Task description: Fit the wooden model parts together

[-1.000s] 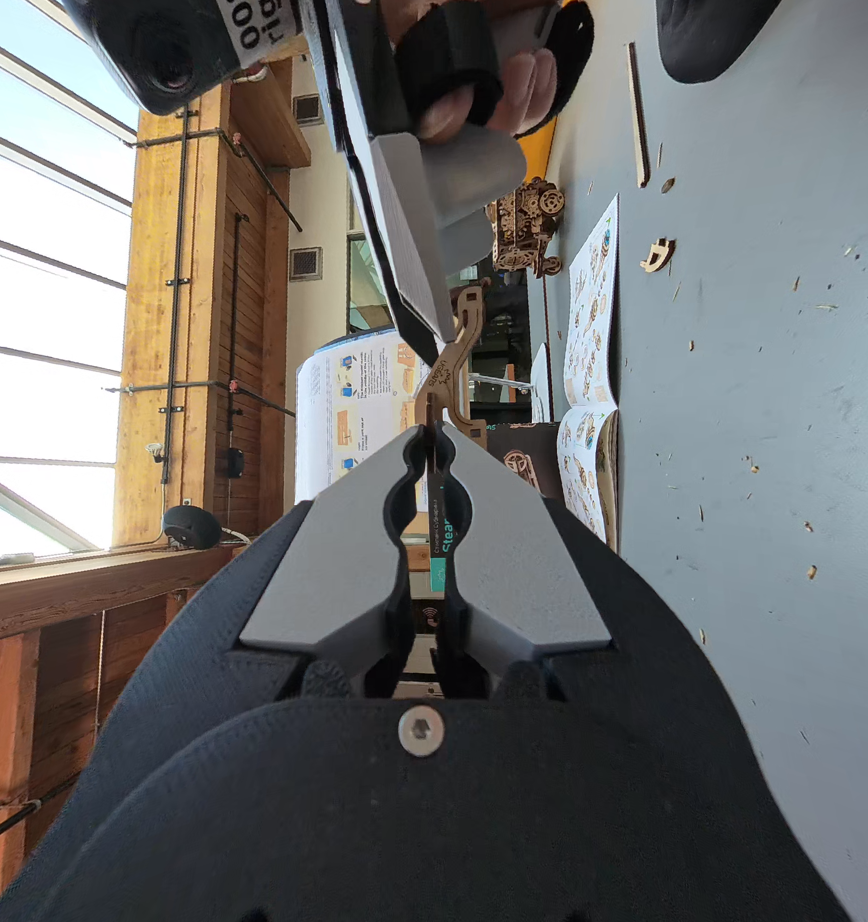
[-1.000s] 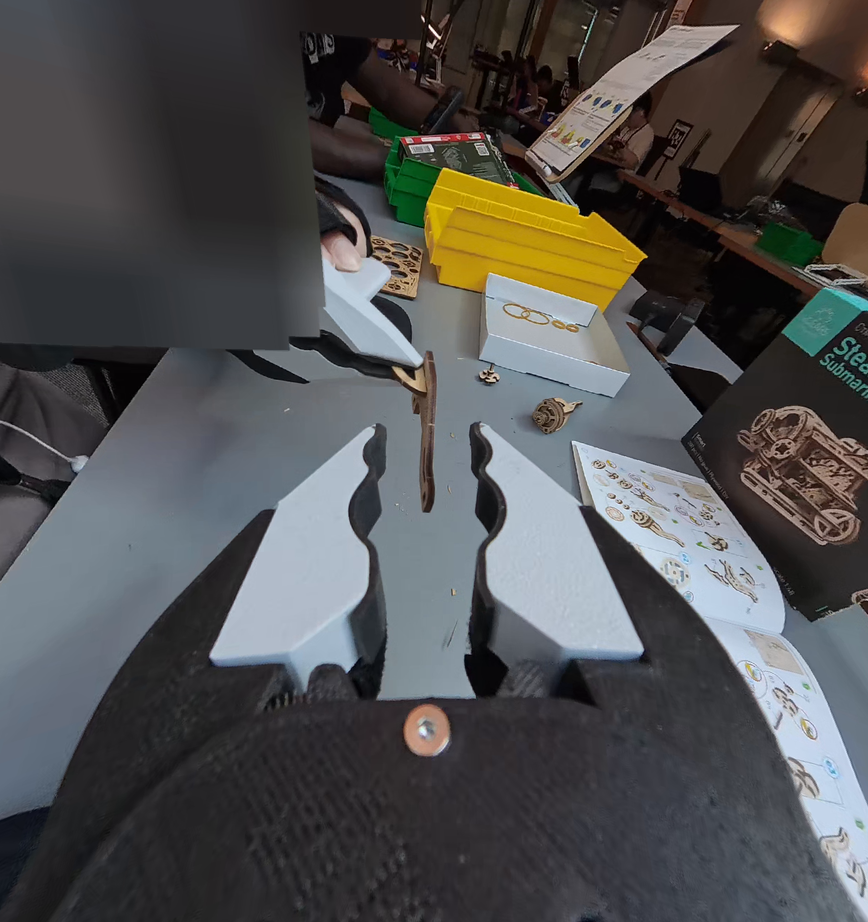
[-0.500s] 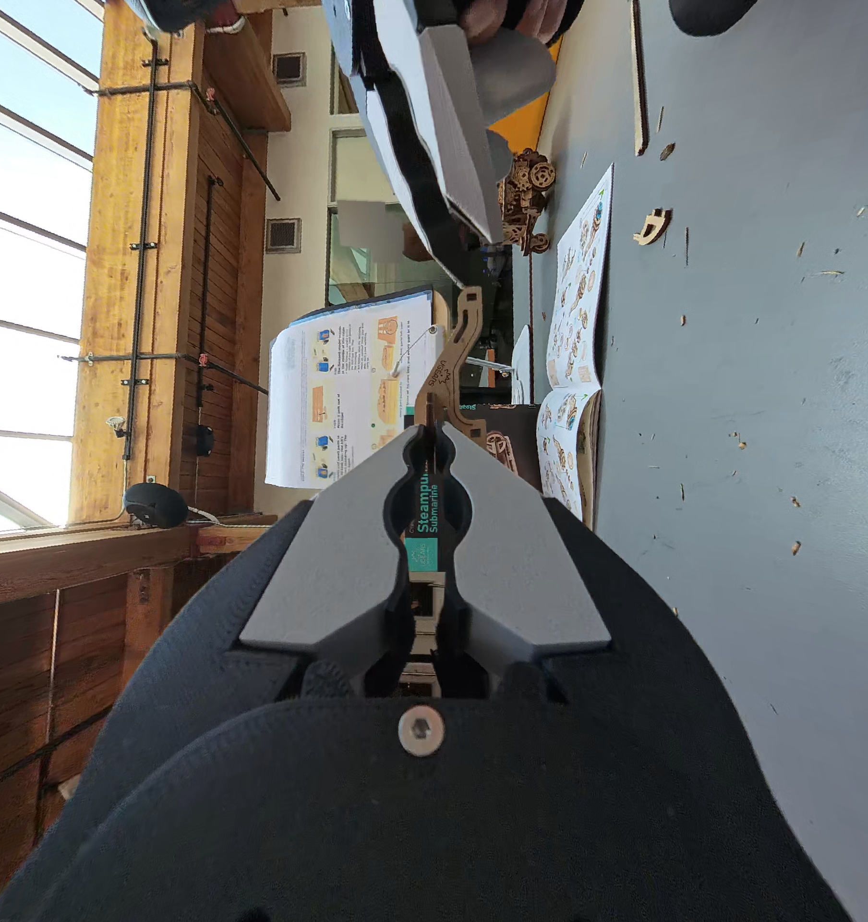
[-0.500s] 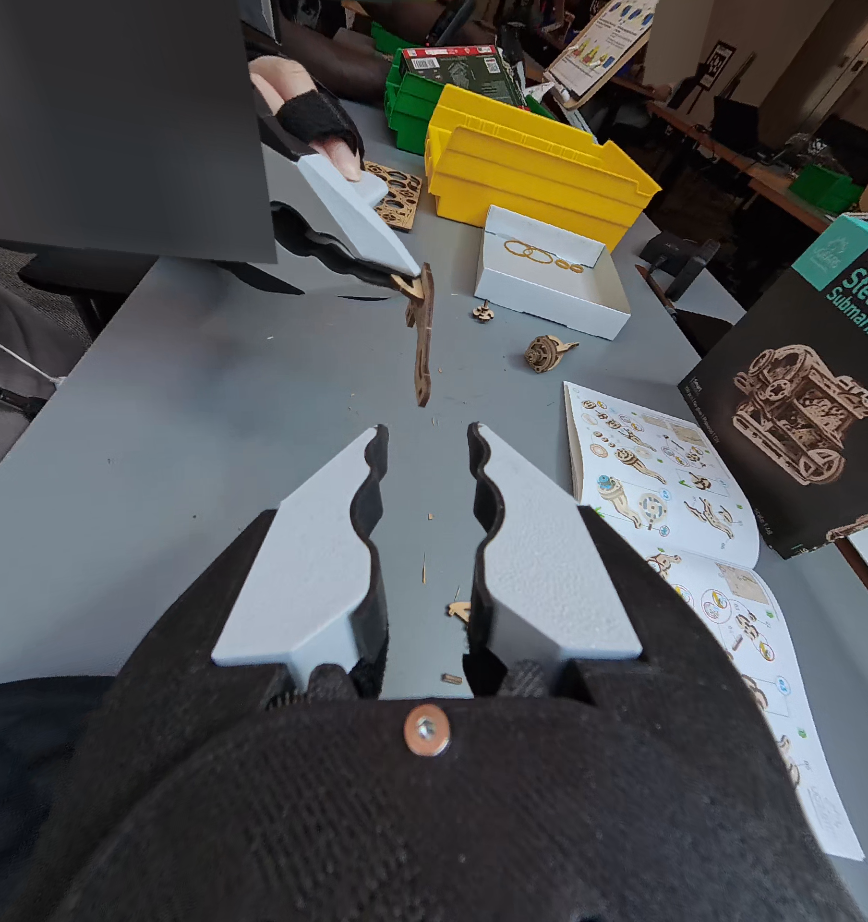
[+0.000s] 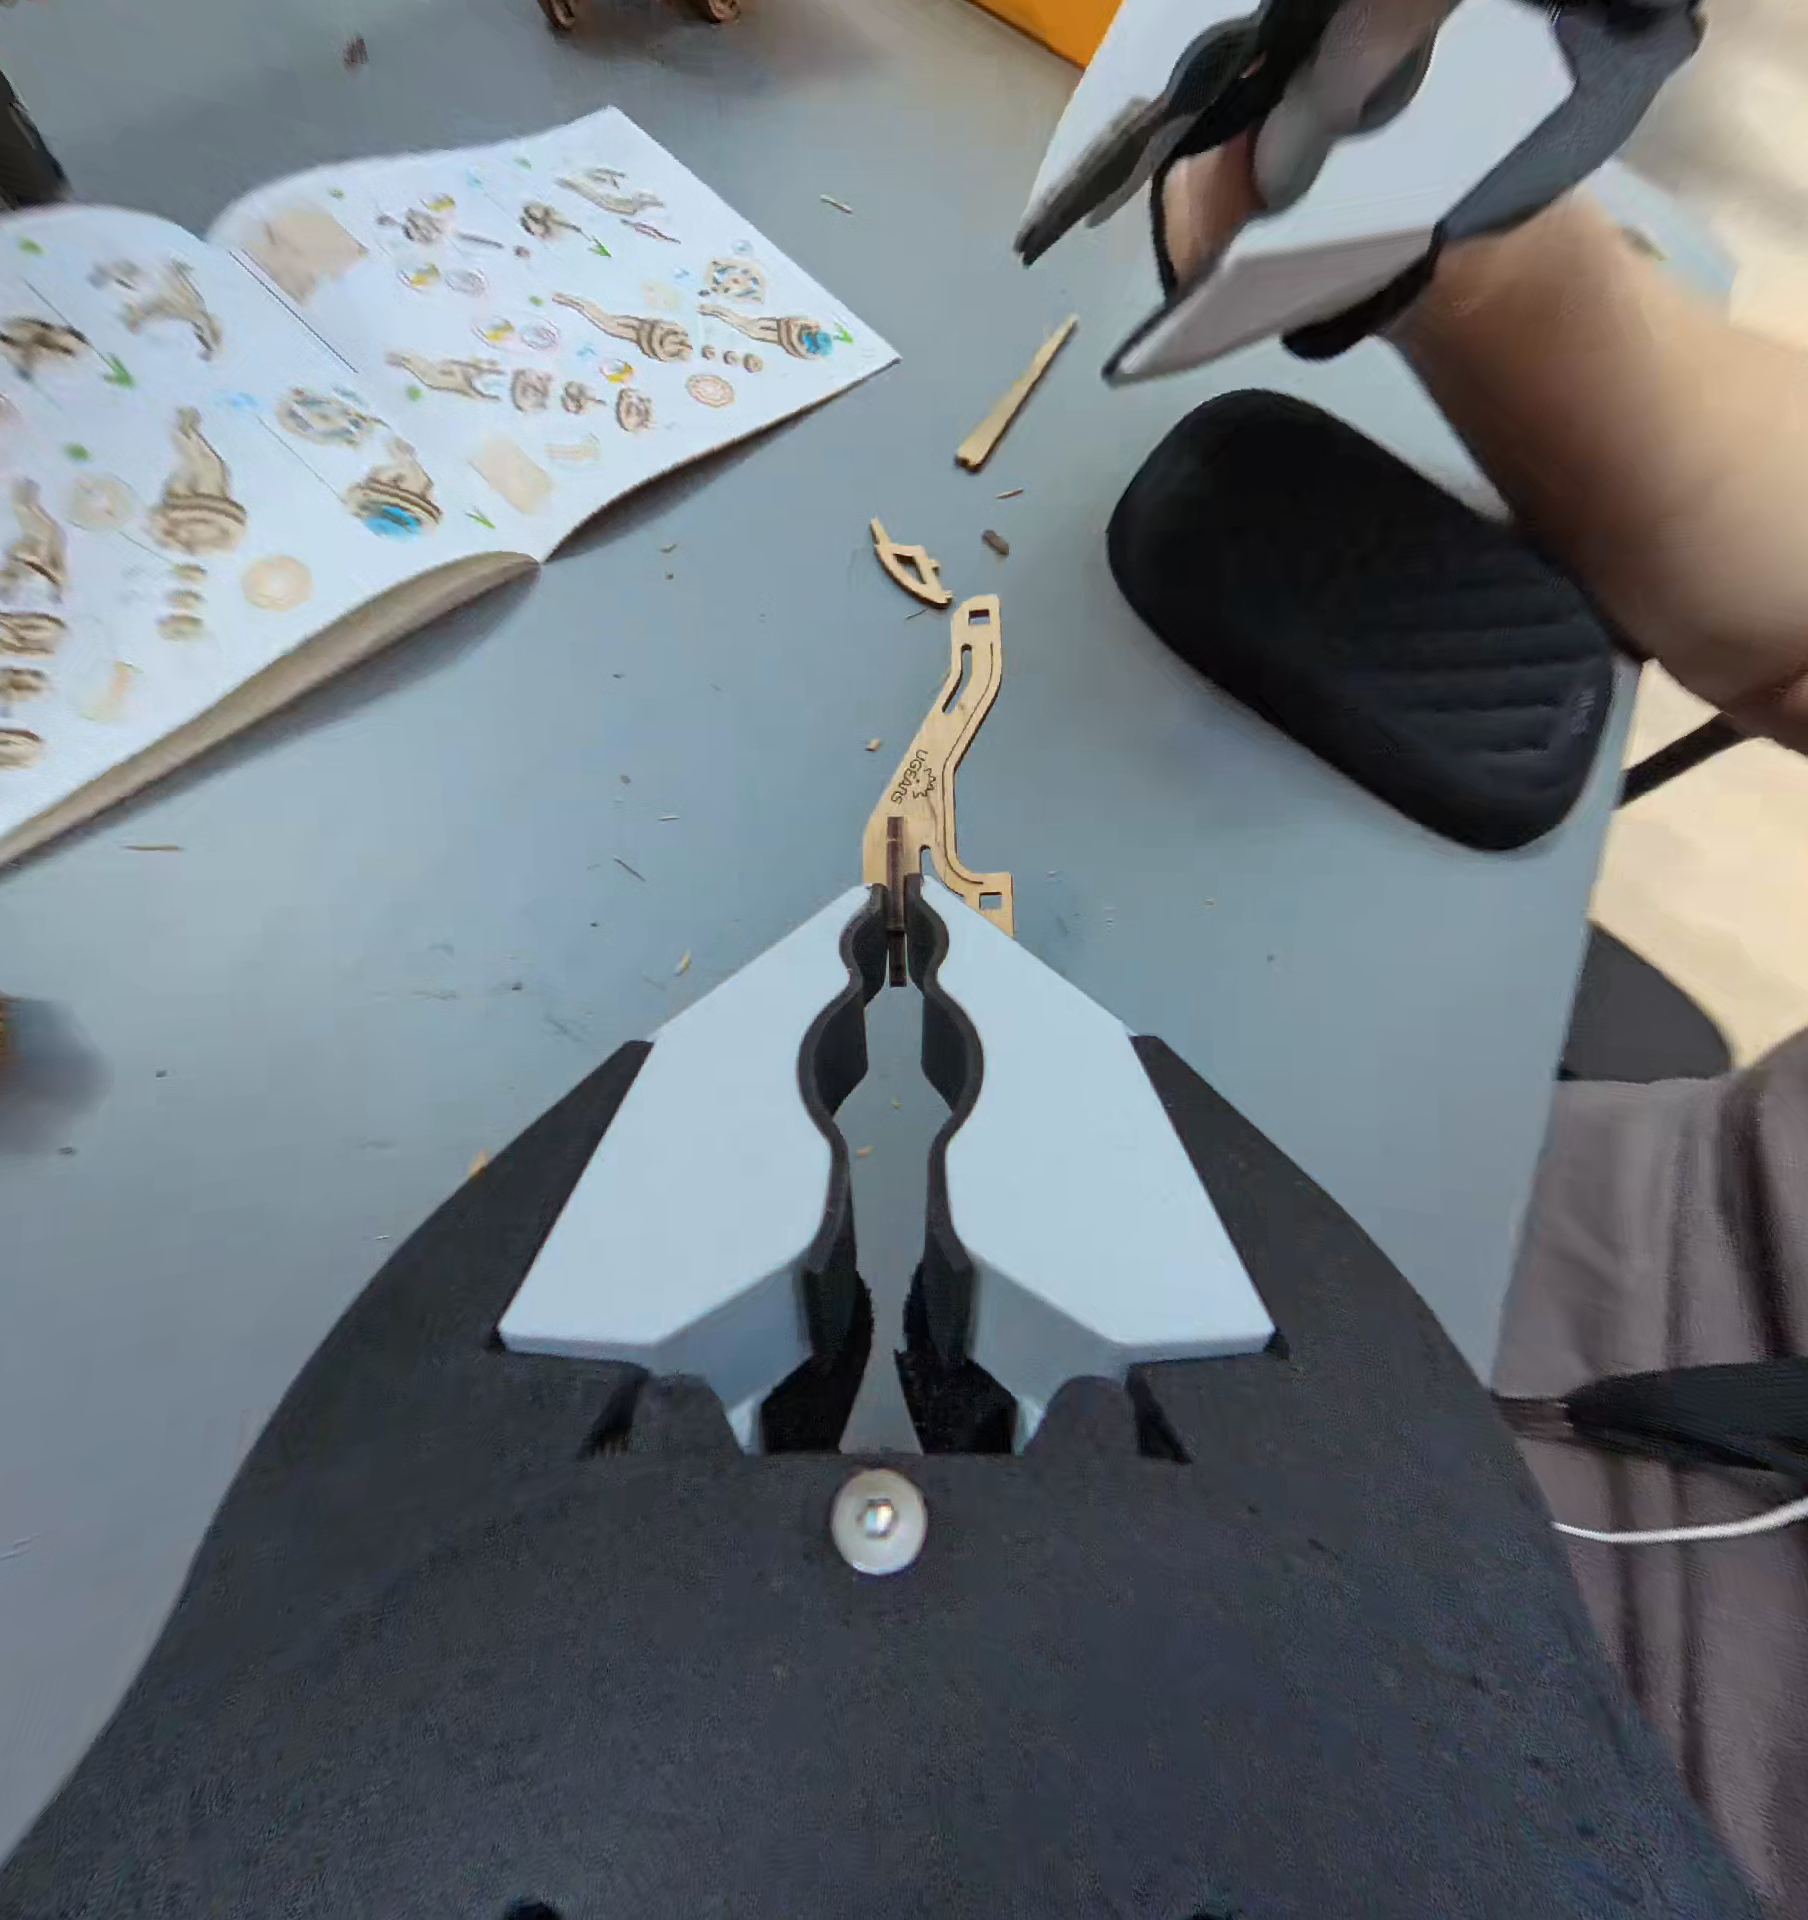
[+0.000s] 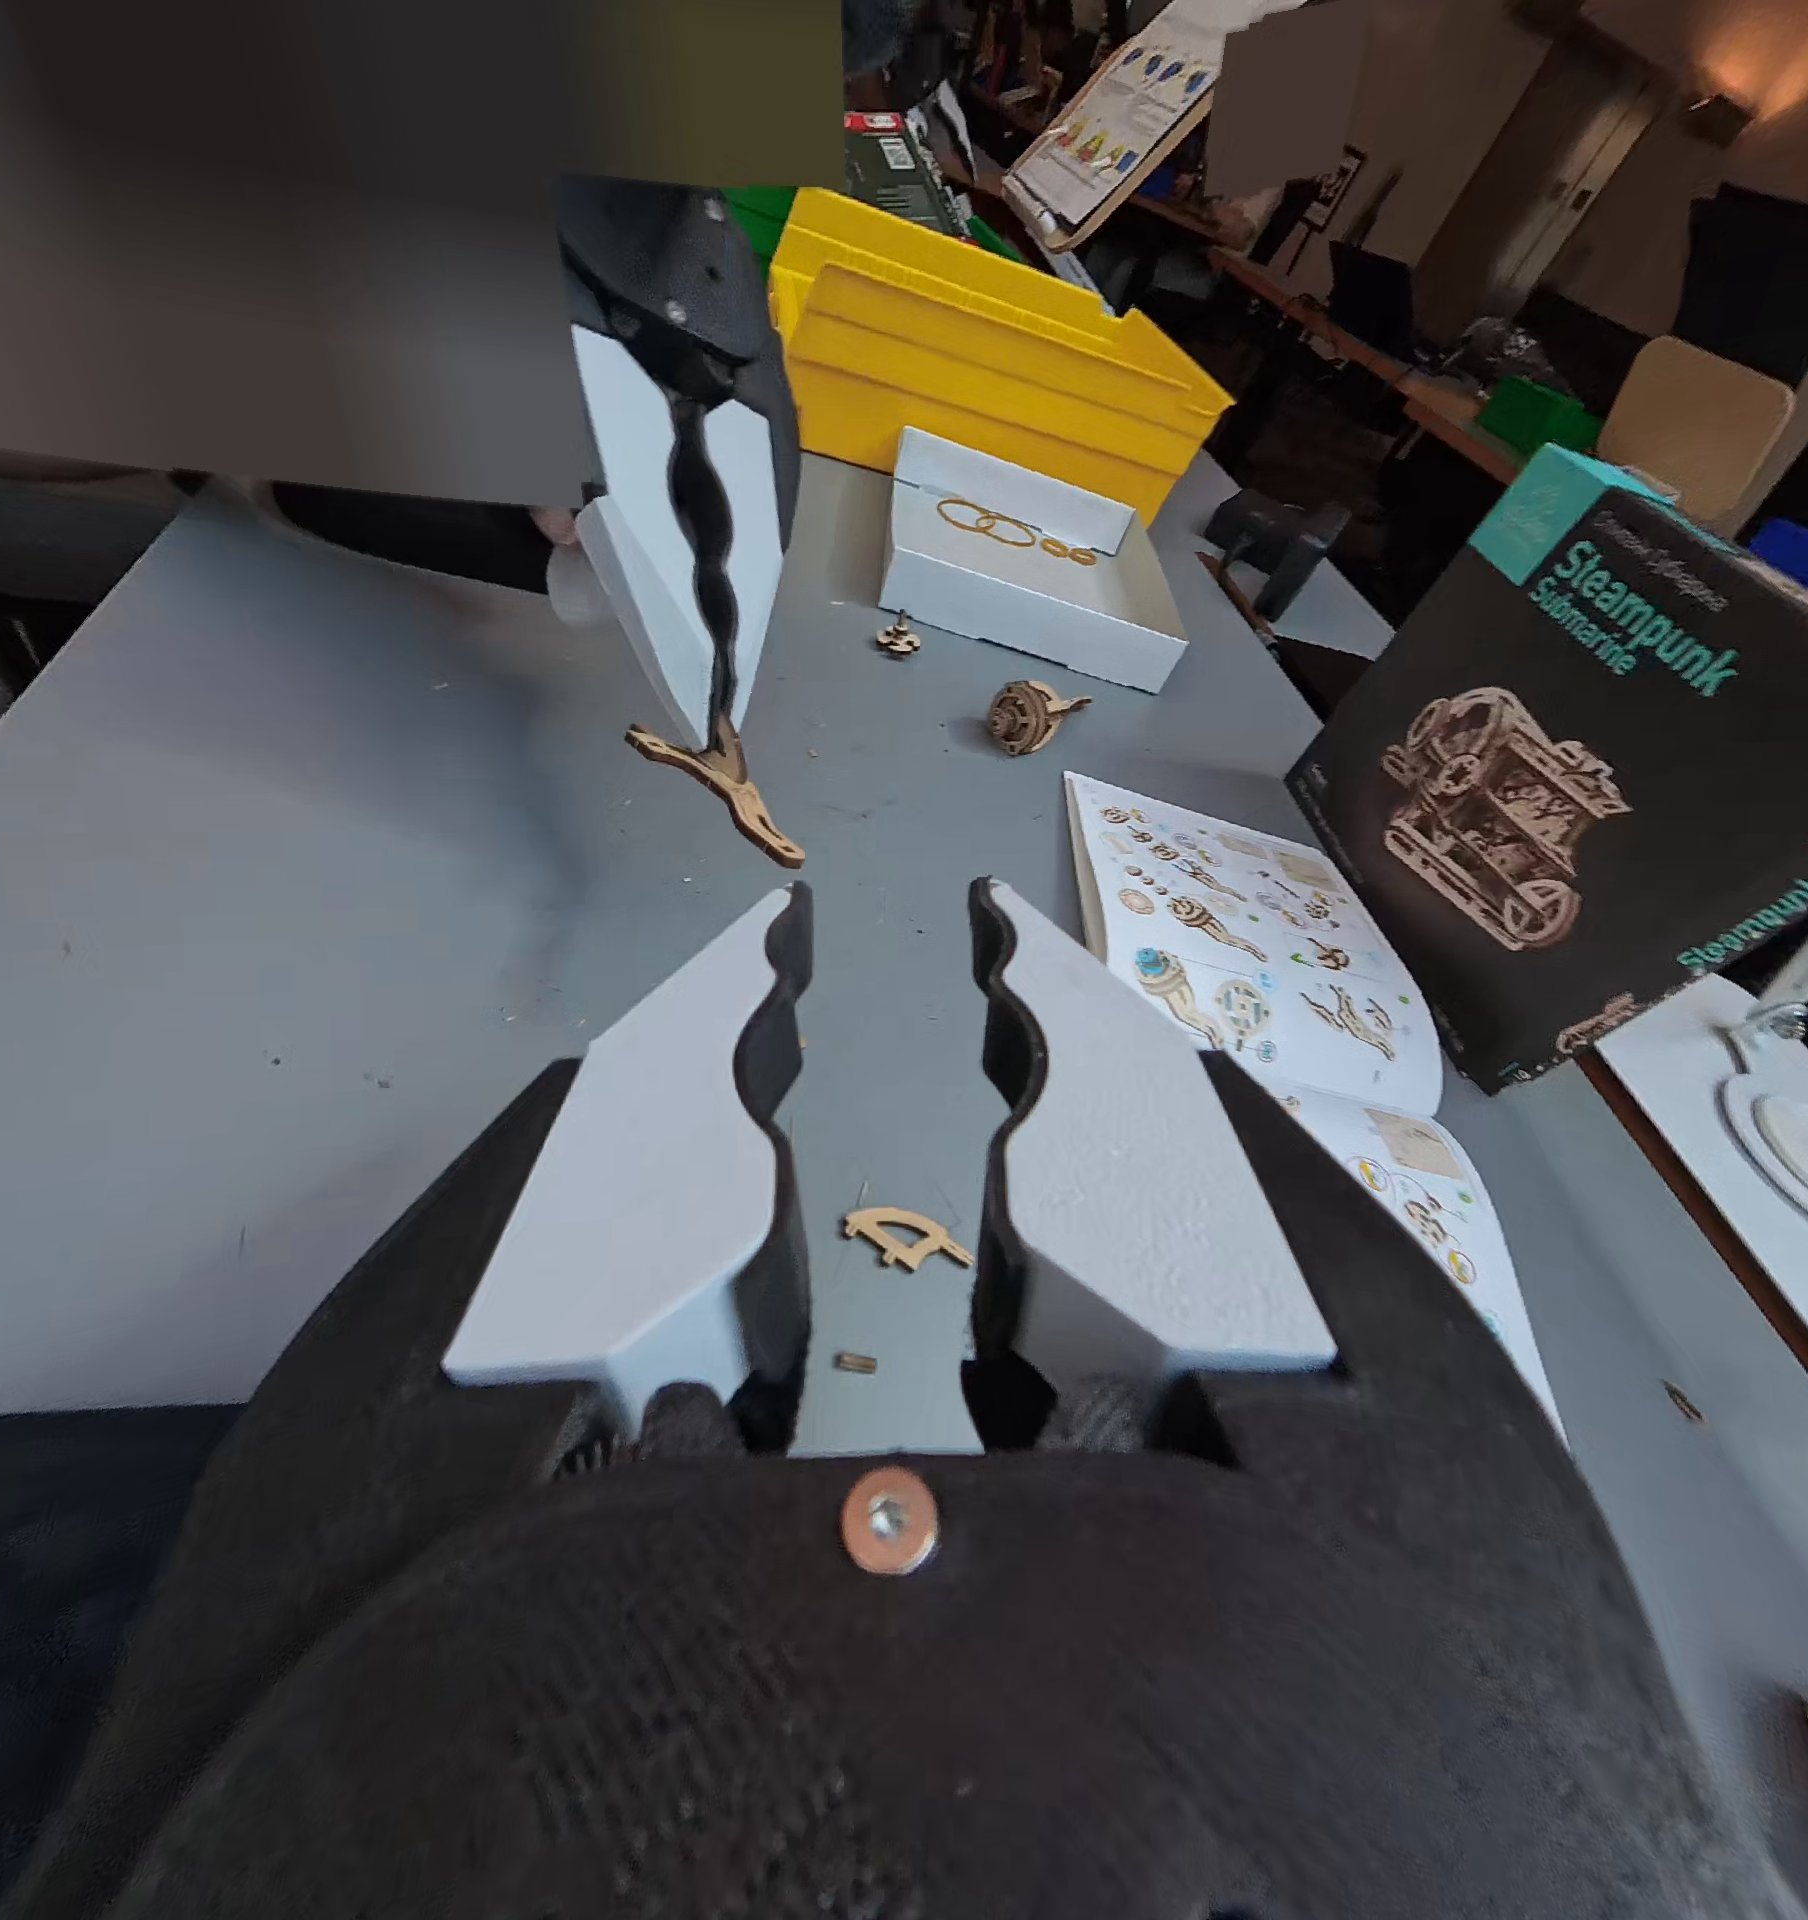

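My left gripper [image 5: 889, 899] is shut on the end of a long curved wooden part [image 5: 944, 743] and holds it low over the grey table [image 5: 464, 987]. In the right wrist view the left gripper [image 6: 718, 725] points down with the part [image 6: 739, 795] sticking out under its tips. My right gripper [image 6: 887, 899] is open and empty, apart from the part; it shows blurred at the top right of the left wrist view [image 5: 1071, 312]. A small curved wooden piece [image 6: 905, 1236] lies on the table between the right fingers, also in the left wrist view [image 5: 910, 566].
An open instruction booklet [image 5: 360, 364] lies to the left and a black pad [image 5: 1347, 613] to the right. A wooden stick [image 5: 1014, 395] lies nearby. Yellow bins [image 6: 983, 353], a white box [image 6: 1035, 613], a gear assembly [image 6: 1025, 717] and a black kit box [image 6: 1606, 790] stand farther off. My right fingertips sit around 10 cm from my left ones. The small curved wooden piece [image 6: 905, 1236] lies around 11 cm away from my right fingertips. The left camera catches it too, in the left wrist view [image 5: 905, 559].
My left gripper has swung from sideways to pointing down at the table, still holding the part. My right gripper has drawn back from the part and stays open.
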{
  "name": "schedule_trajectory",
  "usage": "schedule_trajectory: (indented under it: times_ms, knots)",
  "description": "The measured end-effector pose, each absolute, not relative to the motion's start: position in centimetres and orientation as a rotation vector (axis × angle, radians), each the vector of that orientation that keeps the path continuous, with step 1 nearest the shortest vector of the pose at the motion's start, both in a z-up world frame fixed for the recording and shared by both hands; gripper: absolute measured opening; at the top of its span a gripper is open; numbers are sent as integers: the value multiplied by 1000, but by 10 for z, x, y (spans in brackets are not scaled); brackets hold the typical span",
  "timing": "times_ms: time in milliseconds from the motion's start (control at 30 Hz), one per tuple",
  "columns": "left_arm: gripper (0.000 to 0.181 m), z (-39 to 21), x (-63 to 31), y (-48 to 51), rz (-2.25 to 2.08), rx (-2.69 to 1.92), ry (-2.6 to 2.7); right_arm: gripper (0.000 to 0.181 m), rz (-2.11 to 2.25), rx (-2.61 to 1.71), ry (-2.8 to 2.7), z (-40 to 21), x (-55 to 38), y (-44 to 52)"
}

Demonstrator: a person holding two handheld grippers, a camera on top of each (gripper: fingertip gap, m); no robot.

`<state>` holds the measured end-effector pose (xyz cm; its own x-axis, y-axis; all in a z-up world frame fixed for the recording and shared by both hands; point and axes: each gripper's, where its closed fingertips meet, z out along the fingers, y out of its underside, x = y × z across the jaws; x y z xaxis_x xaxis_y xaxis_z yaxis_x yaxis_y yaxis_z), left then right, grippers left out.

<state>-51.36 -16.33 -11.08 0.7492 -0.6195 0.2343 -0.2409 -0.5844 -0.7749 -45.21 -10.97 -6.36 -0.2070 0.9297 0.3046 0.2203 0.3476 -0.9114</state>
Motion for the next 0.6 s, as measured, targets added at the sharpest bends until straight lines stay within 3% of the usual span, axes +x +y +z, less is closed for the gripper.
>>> schedule_trajectory:
  times_ms: [33, 100, 200, 367, 433, 467, 567, 600]
  knots:
    - [1, -109, -508, -167, -790, -2206, 601, 41, 927, -1023, -1706, -69, -458, -120]
    - [1, -105, -500, -172, -1030, -2206, 526, 51, 849, -945, -1781, -79, -467, -139]
    - [1, -102, -493, -176, -1227, -2204, 478, 49, 677, -846, -1899, -99, -475, -155]
    - [1, -106, -483, -186, -1358, -2256, 496, 23, 631, -827, -1902, -106, -480, -161]
    - [2, -104, -479, -187, -1379, -2247, 519, 4, 683, -823, -1940, -107, -476, -168]
    - [5, -101, -479, -186, -1384, -2233, 524, 1, 712, -834, -1974, -110, -473, -171]
    - [51, -92, -495, -169, -1251, -2196, 487, 0, 858, -940, -1929, -103, -473, -170]
    - [52, -86, -503, -165, -1190, -2155, 504, 0, 951, -1004, -1913, -99, -473, -170]
